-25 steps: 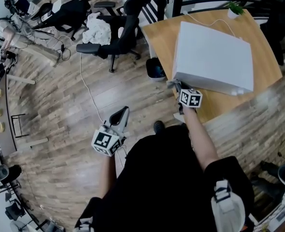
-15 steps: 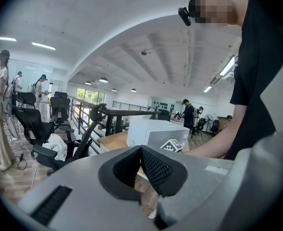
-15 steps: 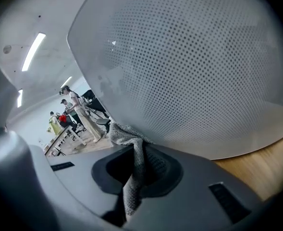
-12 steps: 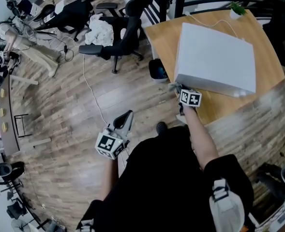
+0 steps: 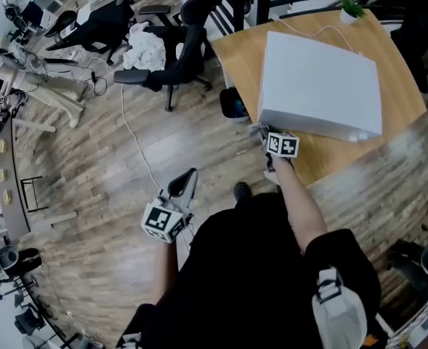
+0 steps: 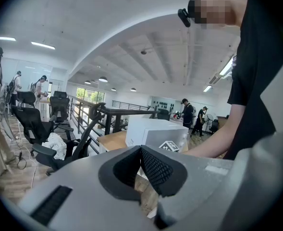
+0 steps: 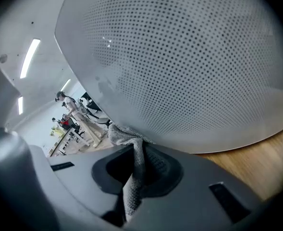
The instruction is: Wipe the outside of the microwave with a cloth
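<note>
Right gripper (image 7: 139,166), clenched on the cloth (image 7: 131,186), has barely shifted at the microwave (image 5: 321,78)'s near front corner, so wiping looks just begun; left gripper (image 6: 141,163), closed empty, idles well clear.

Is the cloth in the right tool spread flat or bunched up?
Bunched up. The right tool is shut on the grey cloth, which sits crumpled between its jaws, close to the microwave.

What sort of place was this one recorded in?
Most likely an open-plan office or lab workspace: swivel office chairs stand on a plank floor, a microwave sits on a wooden table, and other people stand around in the background.
</note>
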A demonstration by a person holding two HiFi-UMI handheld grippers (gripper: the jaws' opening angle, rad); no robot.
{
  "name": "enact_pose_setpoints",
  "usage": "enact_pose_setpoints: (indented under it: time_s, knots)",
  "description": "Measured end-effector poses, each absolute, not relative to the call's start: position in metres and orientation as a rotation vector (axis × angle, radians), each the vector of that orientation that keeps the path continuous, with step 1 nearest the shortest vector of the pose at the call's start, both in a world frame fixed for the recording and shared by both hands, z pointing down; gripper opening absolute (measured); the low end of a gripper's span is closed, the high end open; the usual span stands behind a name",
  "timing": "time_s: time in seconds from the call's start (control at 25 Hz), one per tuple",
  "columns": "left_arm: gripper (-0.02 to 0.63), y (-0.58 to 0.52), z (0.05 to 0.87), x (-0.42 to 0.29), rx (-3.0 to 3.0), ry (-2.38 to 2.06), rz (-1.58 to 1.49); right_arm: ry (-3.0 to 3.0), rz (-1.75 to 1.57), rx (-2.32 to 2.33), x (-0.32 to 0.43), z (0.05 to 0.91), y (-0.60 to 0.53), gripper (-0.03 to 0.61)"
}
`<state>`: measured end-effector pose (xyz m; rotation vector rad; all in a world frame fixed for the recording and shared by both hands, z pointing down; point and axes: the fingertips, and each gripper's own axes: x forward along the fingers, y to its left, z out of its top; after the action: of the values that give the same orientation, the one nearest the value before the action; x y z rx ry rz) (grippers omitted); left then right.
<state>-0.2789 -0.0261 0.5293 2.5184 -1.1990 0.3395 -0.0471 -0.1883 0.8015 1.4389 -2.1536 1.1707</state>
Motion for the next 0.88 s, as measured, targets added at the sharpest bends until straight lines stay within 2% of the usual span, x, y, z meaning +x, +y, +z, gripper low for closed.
enact_pose_setpoints:
  time_s: [0.88]
  knots:
    - [0.002, -0.033, 0.52, -0.236, 2.552, -1.145, 0.339, -2.089, 1.249, 1.557, 0.03, 0.799, -0.175, 0.021]
